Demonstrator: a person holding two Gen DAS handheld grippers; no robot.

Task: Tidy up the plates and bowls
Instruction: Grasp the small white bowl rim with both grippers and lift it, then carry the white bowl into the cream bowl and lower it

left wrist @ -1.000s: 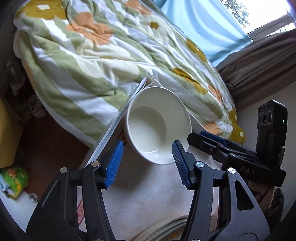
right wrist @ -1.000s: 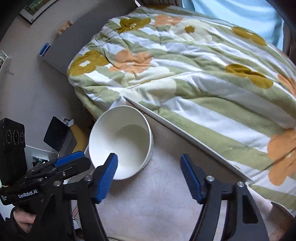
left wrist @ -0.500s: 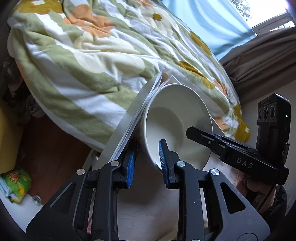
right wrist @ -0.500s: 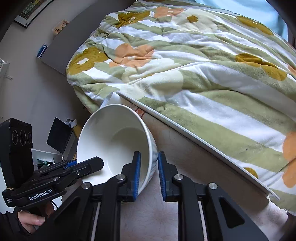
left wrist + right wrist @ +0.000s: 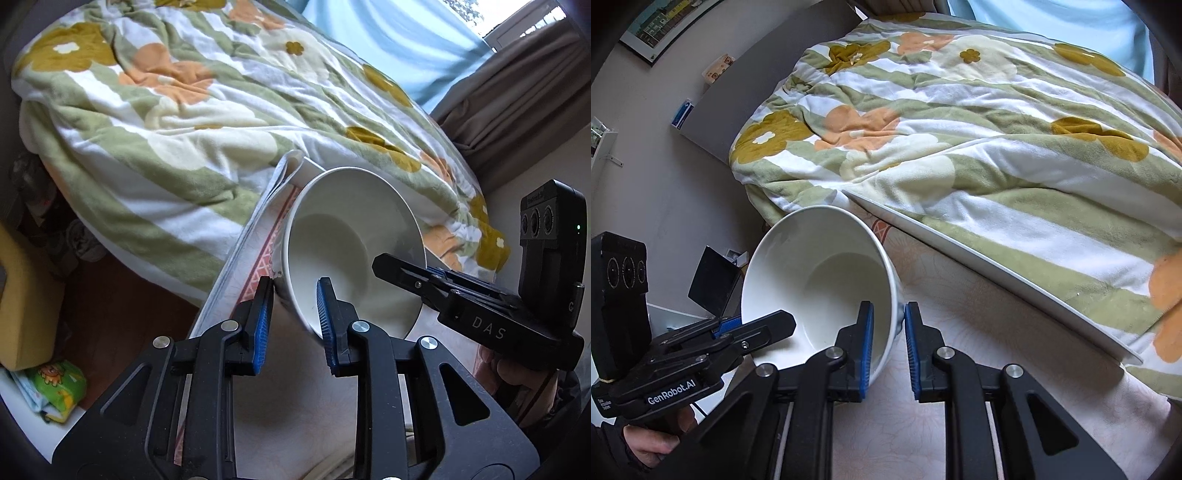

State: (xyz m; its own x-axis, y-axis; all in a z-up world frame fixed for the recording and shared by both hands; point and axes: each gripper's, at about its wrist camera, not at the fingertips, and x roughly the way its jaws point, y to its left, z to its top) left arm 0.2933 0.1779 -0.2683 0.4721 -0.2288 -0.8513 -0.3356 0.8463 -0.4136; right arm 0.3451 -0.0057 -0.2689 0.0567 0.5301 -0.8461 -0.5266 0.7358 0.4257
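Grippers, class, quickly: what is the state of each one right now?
Left gripper: shut on the white bowl's rim.
Right gripper: shut on the opposite rim of it.

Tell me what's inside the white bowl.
The white bowl holds no food or dishes. Only one finger of each tool reaches inside, the left tool and right tool clamping opposite rims. Its underside is hidden.

Left wrist view close above the pale patterned tabletop [image 5: 303, 417], facing the flowered green-striped quilt [image 5: 177, 122] and bright window, right wrist view equally close, apparently from the opposite side, facing the grey wall, both sharing the tilted white ceramic bowl [image 5: 354, 243] [image 5: 820, 280].
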